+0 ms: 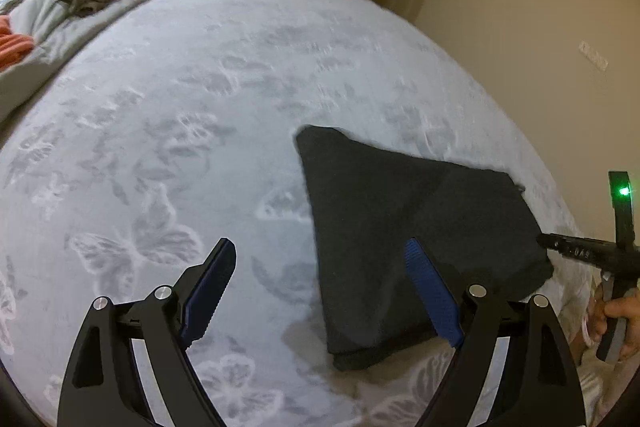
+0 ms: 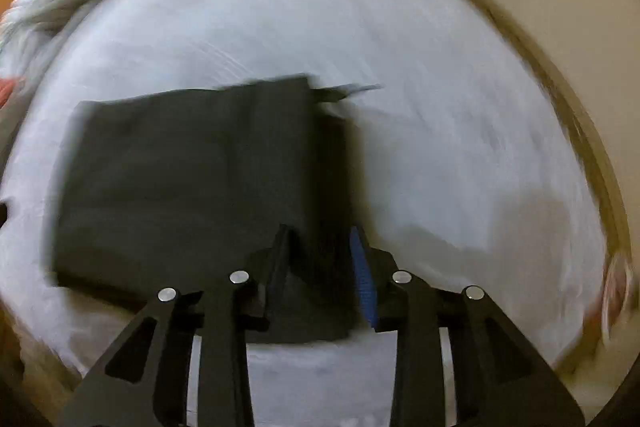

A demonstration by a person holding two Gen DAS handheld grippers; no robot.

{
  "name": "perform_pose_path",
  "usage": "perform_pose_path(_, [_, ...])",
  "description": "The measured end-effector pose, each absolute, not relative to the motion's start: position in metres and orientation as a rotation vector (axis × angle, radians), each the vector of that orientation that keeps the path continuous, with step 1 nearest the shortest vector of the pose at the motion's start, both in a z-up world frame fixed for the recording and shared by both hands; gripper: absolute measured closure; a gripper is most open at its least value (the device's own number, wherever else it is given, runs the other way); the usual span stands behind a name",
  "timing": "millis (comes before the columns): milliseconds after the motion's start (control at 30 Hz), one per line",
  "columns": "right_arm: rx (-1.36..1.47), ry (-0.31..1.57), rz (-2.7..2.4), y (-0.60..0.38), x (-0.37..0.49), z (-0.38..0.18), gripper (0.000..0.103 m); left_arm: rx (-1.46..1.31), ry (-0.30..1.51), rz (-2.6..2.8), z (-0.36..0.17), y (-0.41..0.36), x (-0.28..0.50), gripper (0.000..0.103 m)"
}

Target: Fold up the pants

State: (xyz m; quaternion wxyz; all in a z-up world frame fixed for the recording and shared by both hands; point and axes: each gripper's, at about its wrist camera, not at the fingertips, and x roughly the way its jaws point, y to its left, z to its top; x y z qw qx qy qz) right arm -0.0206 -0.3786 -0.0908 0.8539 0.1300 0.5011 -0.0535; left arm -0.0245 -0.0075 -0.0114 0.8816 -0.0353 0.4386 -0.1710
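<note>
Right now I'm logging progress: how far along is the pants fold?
Done: the pants lie as a compact folded rectangle on the bed. In hand: the right gripper straddles their near edge; grip unclear. The left gripper is open. Left: possibly a last fold.

The whole right wrist view was smeared by motion. There the dark folded pants [image 2: 192,183] had soft edges, and whether the right gripper [image 2: 320,247] pressed their corner could not be told. Beyond the pants, the bed [image 2: 440,131] showed no pattern, only streaks.
</note>
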Motion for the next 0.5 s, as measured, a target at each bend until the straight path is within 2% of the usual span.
perform_pose_path(33, [0.289,1.019,-0.101,-0.383,-0.025,-0.084,0.058,-0.082,0.938,-0.366,-0.017,-0.012,-0.021,0.019])
perform_pose_path(67, [0.284,0.957,-0.11,-0.388,-0.031,-0.074,0.033,-0.091,0.955,-0.372,-0.021,-0.015,-0.019,0.019])
perform_pose_path(100, [0.275,0.919,-0.128,-0.392,-0.038,-0.07,0.013,-0.101,0.971,-0.375,-0.025,-0.018,-0.016,0.019])
perform_pose_path(167, [0.273,0.903,-0.142,-0.396,-0.043,-0.07,0.012,-0.122,1.012,-0.379,-0.036,-0.022,-0.01,0.019])
perform_pose_path(367, [0.482,1.018,-0.029,-0.406,-0.022,-0.103,0.013,-0.263,1.19,-0.382,-0.084,-0.024,0.012,0.019])
perform_pose_path(500, [0.565,1.086,0.018,-0.398,-0.008,-0.13,0.011,-0.336,1.153,-0.404,-0.084,-0.019,0.017,0.019])
